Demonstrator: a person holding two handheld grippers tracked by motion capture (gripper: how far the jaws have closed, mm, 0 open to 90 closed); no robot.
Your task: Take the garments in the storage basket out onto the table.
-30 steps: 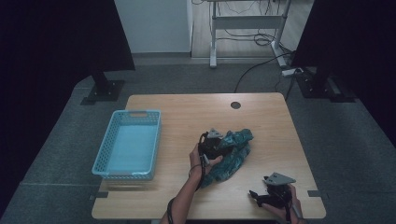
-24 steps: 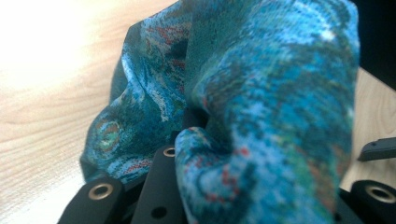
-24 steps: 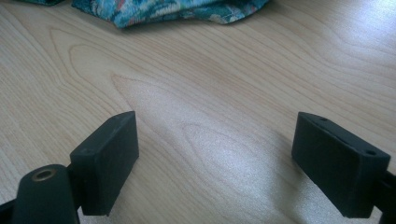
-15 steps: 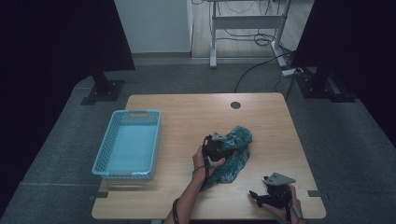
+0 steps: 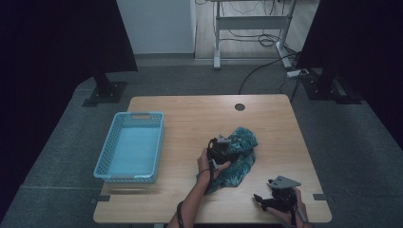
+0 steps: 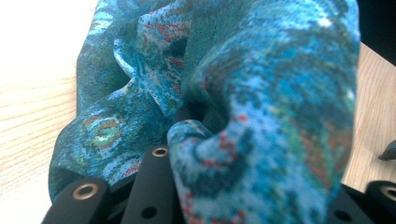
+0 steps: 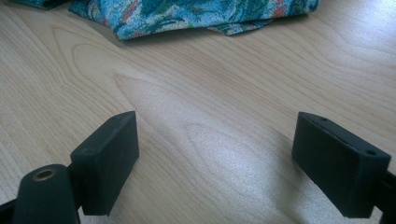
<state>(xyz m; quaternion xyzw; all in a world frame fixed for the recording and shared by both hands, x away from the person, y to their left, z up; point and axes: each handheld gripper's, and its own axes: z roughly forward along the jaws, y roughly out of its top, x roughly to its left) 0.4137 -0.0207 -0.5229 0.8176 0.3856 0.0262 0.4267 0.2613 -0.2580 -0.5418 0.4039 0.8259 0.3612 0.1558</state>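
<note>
Down at the table's (image 5: pixel 180 111) near edge, toward its right corner, the right gripper (image 5: pixel 260 198) is sitting with jaws spread wide over bare wood. Further in, the left gripper (image 5: pixel 223 145) is buried in the crumpled teal patterned cloth (image 5: pixel 240 159), jaws just opening with a fold bunched between them. Blue basket (image 5: pixel 130 147) is hanging out by the left edge.

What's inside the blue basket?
The basket looks empty: just its pale blue floor. The near wall hides a strip of floor. The patterned cloth lies outside it, on the table.
</note>
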